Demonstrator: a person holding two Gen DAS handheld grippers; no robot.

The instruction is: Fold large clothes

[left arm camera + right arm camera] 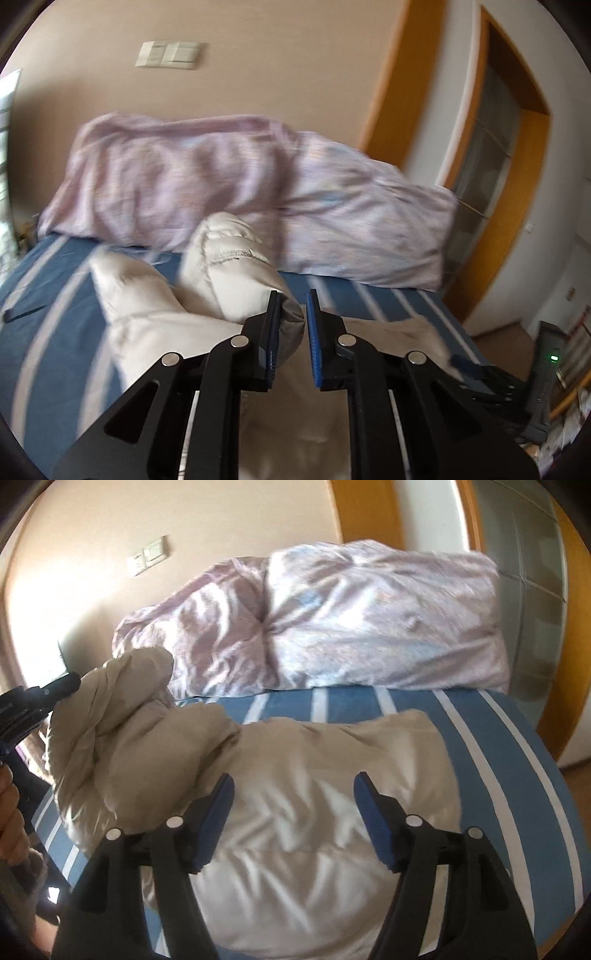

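A beige puffer jacket (332, 819) lies spread on the blue striped bed sheet (509, 760). One sleeve (236, 266) is lifted off the bed, and a fold of its fabric is pinched between the blue pads of my left gripper (291, 299). In the right wrist view that gripper (68, 681) shows at the left edge, holding the raised, twisted sleeve (122, 709). My right gripper (293, 786) hovers over the jacket's body with its jaws wide apart and nothing between them.
A crumpled pink-and-white duvet (351, 620) is piled along the wall at the far side of the bed. A wooden door frame (532, 147) stands to the right. A person's hand (11, 819) is at the left edge.
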